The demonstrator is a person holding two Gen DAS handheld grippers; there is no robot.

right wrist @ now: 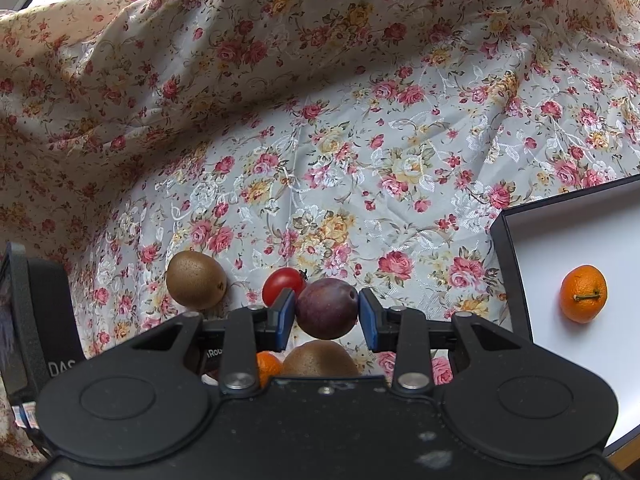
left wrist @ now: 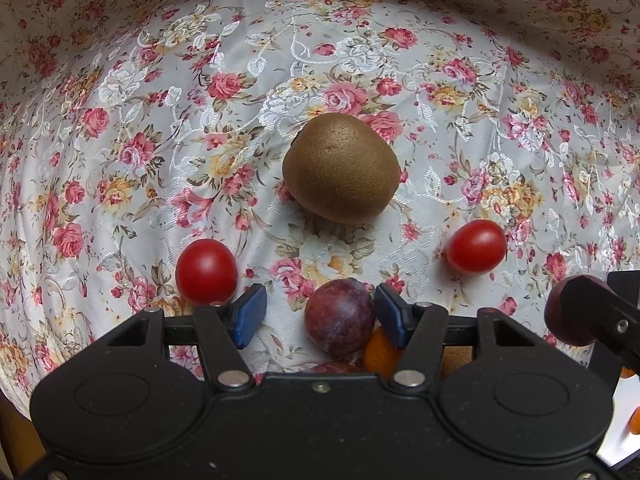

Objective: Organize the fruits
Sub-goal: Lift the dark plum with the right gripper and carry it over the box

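- You had a floral cloth [left wrist: 160, 128] over the table, woven, with a satin sheen.
- The kiwi [left wrist: 341, 169] looked matt and finely rough.
- Both cherry tomatoes [left wrist: 206, 271] were smooth and glossy.
- The plum [right wrist: 327, 307] had a smooth, dull-sheened skin.
- The mandarin [right wrist: 583, 298] looked pebbled.
- Your left gripper [left wrist: 320, 314] was matt black plastic with ribbed blue pads [left wrist: 250, 316] and metal pins.

Orange fruit [left wrist: 380, 354] mostly hidden behind plum [left wrist: 340, 318]; second kiwi [right wrist: 320, 358] half hidden under tool body.
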